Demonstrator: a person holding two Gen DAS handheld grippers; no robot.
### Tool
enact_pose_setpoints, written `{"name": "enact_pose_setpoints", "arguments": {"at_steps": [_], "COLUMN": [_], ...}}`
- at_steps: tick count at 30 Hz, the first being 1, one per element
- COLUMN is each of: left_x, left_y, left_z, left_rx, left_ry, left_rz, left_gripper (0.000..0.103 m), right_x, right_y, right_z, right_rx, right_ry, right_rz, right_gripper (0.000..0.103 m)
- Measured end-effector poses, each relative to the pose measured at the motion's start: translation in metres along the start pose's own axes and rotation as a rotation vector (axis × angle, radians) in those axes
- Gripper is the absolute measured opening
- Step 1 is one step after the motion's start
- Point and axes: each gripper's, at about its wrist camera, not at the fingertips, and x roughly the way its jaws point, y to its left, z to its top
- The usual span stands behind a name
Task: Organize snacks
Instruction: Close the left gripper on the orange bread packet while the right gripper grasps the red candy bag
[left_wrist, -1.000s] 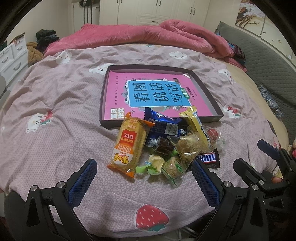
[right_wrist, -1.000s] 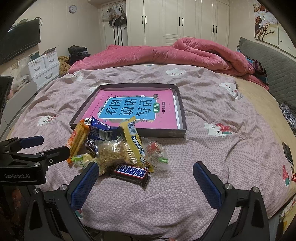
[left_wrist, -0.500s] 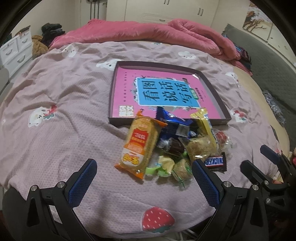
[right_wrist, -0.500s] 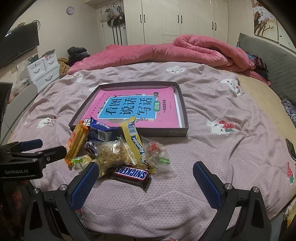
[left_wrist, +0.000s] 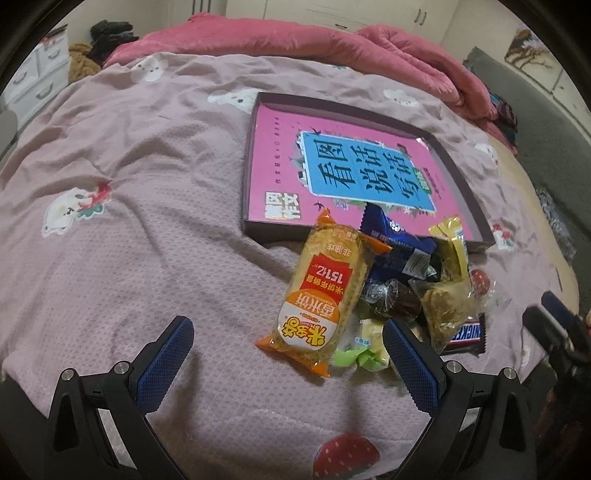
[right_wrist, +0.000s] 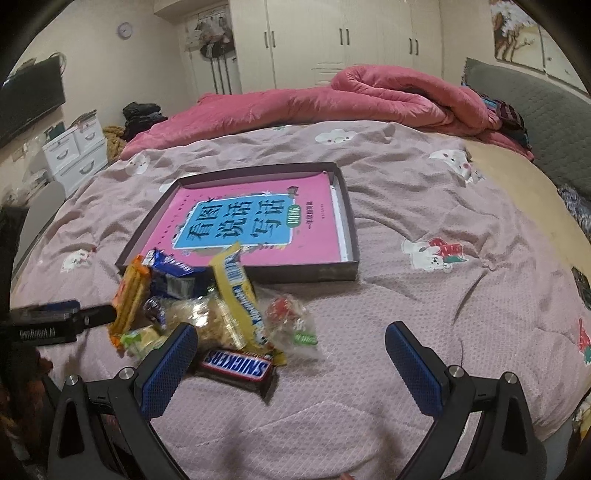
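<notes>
Both claws gape wide, holding nothing. The snack pile (left_wrist: 384, 295) lies on the bed just ahead of the left claw (left_wrist: 288, 354), and ahead-left of the right claw (right_wrist: 291, 354), seemingly touching the tray (right_wrist: 349, 236) beyond.

Bedspread (left_wrist: 155, 229): matt mauve cloth, fine dotted weave, wrinkled. Quilt (right_wrist: 332, 103): soft pink plush cloth at 12 o'clock. Tray (right_wrist: 349, 236): matt dark cardboard walls. Book (right_wrist: 258, 225) inside tray: glossy pink paper cover. Rice cracker pack (left_wrist: 321, 295): shiny orange plastic film. Snickers bar (right_wrist: 236, 365): glossy dark wrapper. Left gripper (left_wrist: 284, 354), right gripper (right_wrist: 290, 354): matt black plastic frames, textured blue rubbery pads, metal screws.
</notes>
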Motion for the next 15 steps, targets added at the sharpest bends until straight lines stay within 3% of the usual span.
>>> {"name": "enact_pose_setpoints", "arguments": {"at_steps": [4, 15], "left_x": [0.005, 0.010], "left_y": [-0.003, -0.003], "left_z": [0.001, 0.007], "left_rx": [0.026, 0.046], "left_ry": [0.002, -0.021], "left_rz": [-0.011, -0.027], "left_gripper": [0.101, 0.100], "right_x": [0.012, 0.052], "right_y": [-0.005, -0.003], "right_z": [0.001, 0.002], "right_rx": [0.002, -0.033], "right_ry": [0.023, 0.100], "right_rz": [-0.001, 0.050], "right_gripper": [0.095, 0.061]}}
